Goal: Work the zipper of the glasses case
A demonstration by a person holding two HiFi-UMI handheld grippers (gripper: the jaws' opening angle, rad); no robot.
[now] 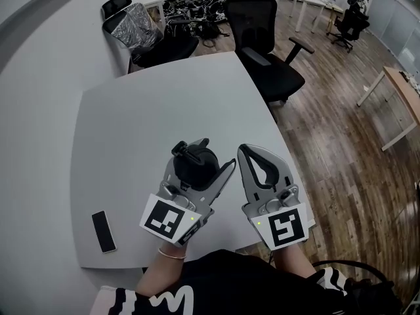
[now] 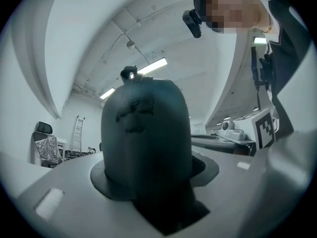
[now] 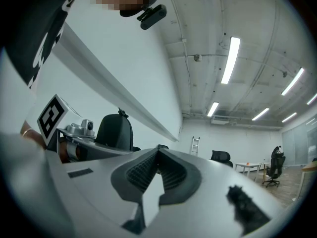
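Left gripper (image 1: 202, 157) points toward one o'clock, jaws clamped on the dark glasses case (image 2: 146, 138); right gripper (image 1: 243, 149), just beside it at three o'clock, points toward eleven o'clock, jaws closed tip to tip, nothing between them.

One glasses case (image 1: 195, 165). Two grippers: the left gripper (image 1: 205, 155) and the right gripper (image 1: 246, 151). One dark phone (image 1: 103, 231) lies near the bench's (image 1: 164, 104) near left corner. Three office chairs: one plastic-wrapped chair (image 1: 138, 35) past the far left corner, one black chair (image 1: 266, 51) at the far right corner, one distant chair (image 1: 348, 21); the far clutter possibly hides more.
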